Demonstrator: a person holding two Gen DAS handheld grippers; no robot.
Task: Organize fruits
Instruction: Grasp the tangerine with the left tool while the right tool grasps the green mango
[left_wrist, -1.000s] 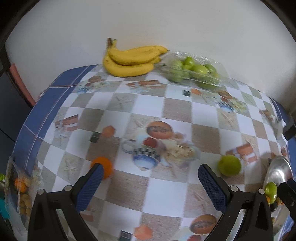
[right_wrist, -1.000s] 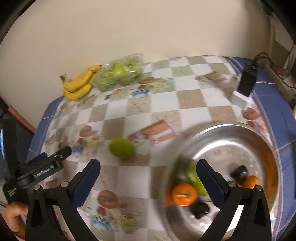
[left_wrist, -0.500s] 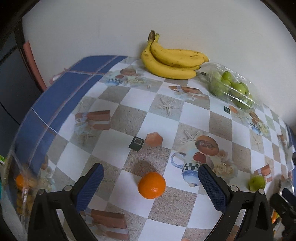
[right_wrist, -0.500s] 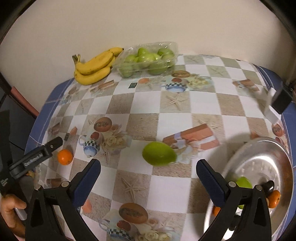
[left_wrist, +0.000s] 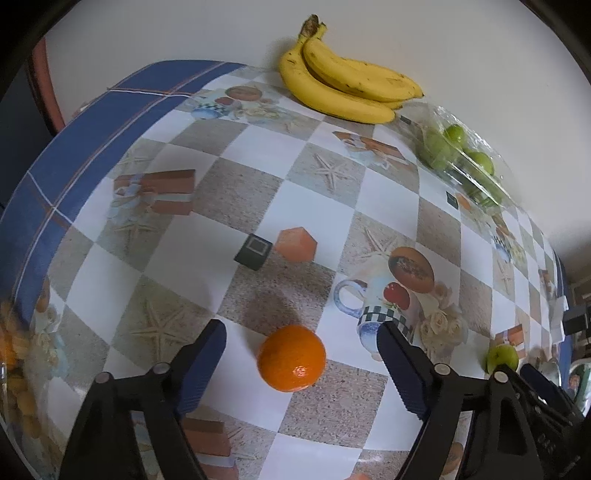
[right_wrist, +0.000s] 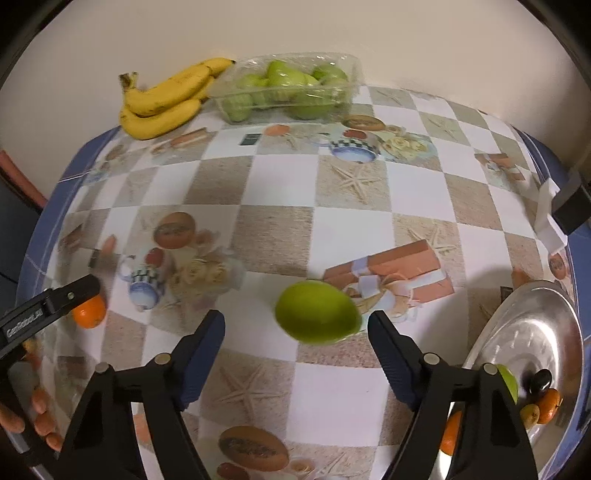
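An orange (left_wrist: 291, 357) lies on the patterned tablecloth between the fingers of my left gripper (left_wrist: 301, 334). Its jaws are closing, with gaps still on both sides of the fruit. A green fruit (right_wrist: 318, 312) lies between the fingers of my right gripper (right_wrist: 295, 325), whose jaws are closing too, the pads clear of it. The same green fruit (left_wrist: 502, 356) shows small at the right in the left wrist view. A steel plate (right_wrist: 554, 314) at the right holds several small fruits. The orange (right_wrist: 88, 312) and my left gripper's finger (right_wrist: 51, 301) show at the left.
Bananas (left_wrist: 343, 88) and a clear tray of green fruit (right_wrist: 288, 88) sit at the back by the wall. A dark box (right_wrist: 570, 206) stands at the right table edge. A bag of small orange fruit (left_wrist: 14, 369) lies at the left edge. A hand (right_wrist: 33, 417) shows low left.
Both grippers have swung left and come down over their fruits. The orange and the green fruit now lie between the fingers, and both pairs of jaws have narrowed.
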